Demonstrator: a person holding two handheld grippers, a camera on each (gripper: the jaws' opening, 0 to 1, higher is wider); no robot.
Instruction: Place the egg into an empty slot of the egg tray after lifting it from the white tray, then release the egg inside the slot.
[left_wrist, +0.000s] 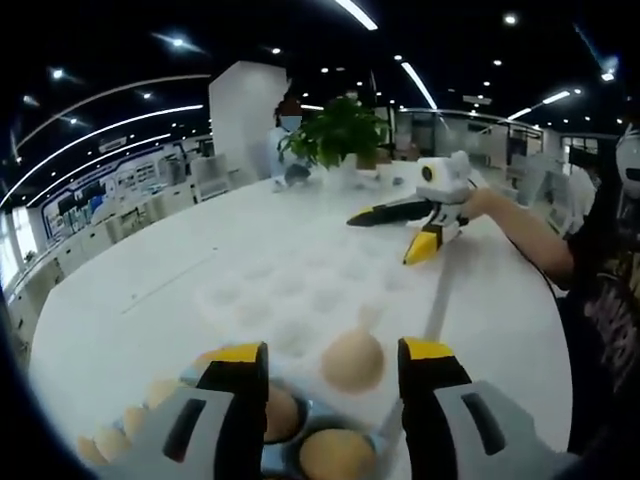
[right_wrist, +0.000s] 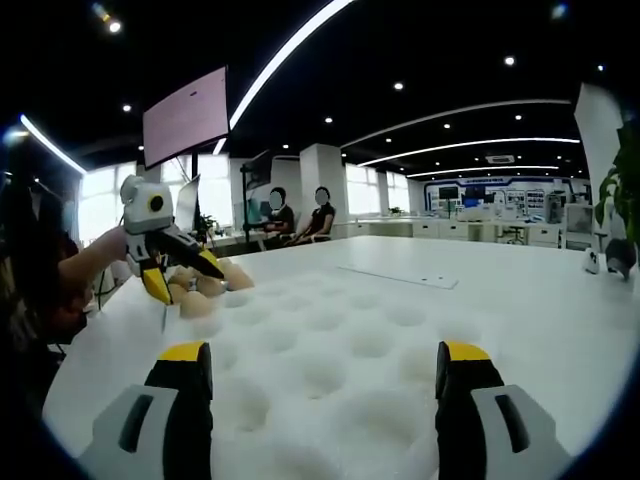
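Left gripper view, item by item, left to right. Loose eggs (left_wrist: 128, 418): a small cluster at the near left edge, partly hidden behind the left jaw. Left gripper (left_wrist: 332, 372): jaws apart, holding nothing, hovering just over the near end of the table. White tray (left_wrist: 290, 452): under the jaws, with two eggs in it, one (left_wrist: 282, 414) beside the left jaw, one (left_wrist: 338, 455) nearer still. Egg (left_wrist: 352, 360): tan, standing between the spread jaws, already seated in a near slot of the egg tray (left_wrist: 300, 290). Egg tray: white, moulded, its slots otherwise empty as far as can be told. Right gripper (left_wrist: 400, 232): far right, held in a person's hand (left_wrist: 480, 203), jaws apart and empty, well away from the eggs. Plant (left_wrist: 338, 130): far end of the table (left_wrist: 120, 300).

Right gripper view, left to right. Left gripper (right_wrist: 183, 273): far left, over a heap of eggs (right_wrist: 205, 285). Right gripper (right_wrist: 325, 375): jaws wide, nothing between them, above empty slots of the egg tray (right_wrist: 330, 330).

Handling, by judgement: the egg is light, rigid, thin-shelled and smooth, so it will crack under a hard squeeze and slip under a weak one. Best taken across its widest middle, jaws level on opposite sides, with gentle pressure, and lowered straight into a slot. It appears placed and let go.
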